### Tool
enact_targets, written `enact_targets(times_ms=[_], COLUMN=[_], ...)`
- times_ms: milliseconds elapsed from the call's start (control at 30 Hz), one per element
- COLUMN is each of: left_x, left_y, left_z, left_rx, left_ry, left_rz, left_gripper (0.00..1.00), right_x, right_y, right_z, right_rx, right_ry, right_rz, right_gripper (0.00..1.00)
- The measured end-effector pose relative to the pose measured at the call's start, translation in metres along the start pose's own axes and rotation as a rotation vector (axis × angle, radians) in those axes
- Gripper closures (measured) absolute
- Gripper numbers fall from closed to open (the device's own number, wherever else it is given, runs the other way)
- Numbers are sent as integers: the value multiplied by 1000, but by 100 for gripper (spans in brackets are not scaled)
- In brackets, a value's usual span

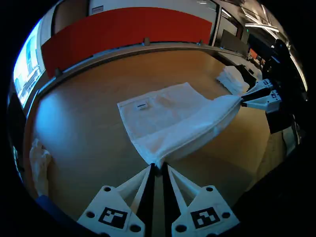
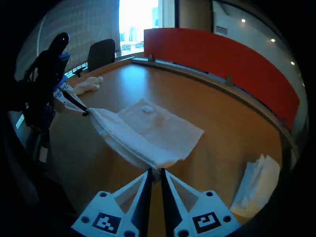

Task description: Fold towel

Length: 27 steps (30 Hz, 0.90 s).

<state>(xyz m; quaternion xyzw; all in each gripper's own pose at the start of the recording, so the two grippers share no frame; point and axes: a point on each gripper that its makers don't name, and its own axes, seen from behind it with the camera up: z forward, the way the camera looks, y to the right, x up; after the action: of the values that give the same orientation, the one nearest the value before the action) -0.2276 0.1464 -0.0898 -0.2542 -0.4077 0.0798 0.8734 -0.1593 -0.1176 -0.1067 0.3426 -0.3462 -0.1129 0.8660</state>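
Note:
A white towel (image 1: 170, 114) lies on the wooden table (image 1: 87, 118), its near edge lifted off the surface and stretched between the two grippers. My left gripper (image 1: 158, 169) is shut on one lifted corner. The right gripper (image 1: 241, 100) pinches the other corner at the right of the left gripper view. In the right gripper view the towel (image 2: 158, 126) sags from my right gripper (image 2: 155, 172), shut on its corner, across to the left gripper (image 2: 87, 111). A small label (image 2: 147, 110) shows on the flat part.
A red partition (image 1: 126, 29) runs along the table's far edge. A stack of folded white cloths (image 2: 256, 185) sits at the right, and a crumpled cloth (image 2: 89, 84) lies near a black chair (image 2: 102, 53). A person's dark sleeve (image 2: 43, 79) holds the left gripper.

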Motion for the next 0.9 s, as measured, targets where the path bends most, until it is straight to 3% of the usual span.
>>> enact_targets(times_ms=[500,900], left_x=[2,9], left_y=[17,14], left_z=[-29,-25], left_rx=[-28,-24], left_ry=[-12,-5], left_rz=[-34,-52], left_gripper=[87,87], right_x=[11,14], right_y=[-6,1], right_z=[-30,-26], right_rx=[5,-1], right_ry=[-2,-6], right_rz=[7,0], right_gripper=[85,85])
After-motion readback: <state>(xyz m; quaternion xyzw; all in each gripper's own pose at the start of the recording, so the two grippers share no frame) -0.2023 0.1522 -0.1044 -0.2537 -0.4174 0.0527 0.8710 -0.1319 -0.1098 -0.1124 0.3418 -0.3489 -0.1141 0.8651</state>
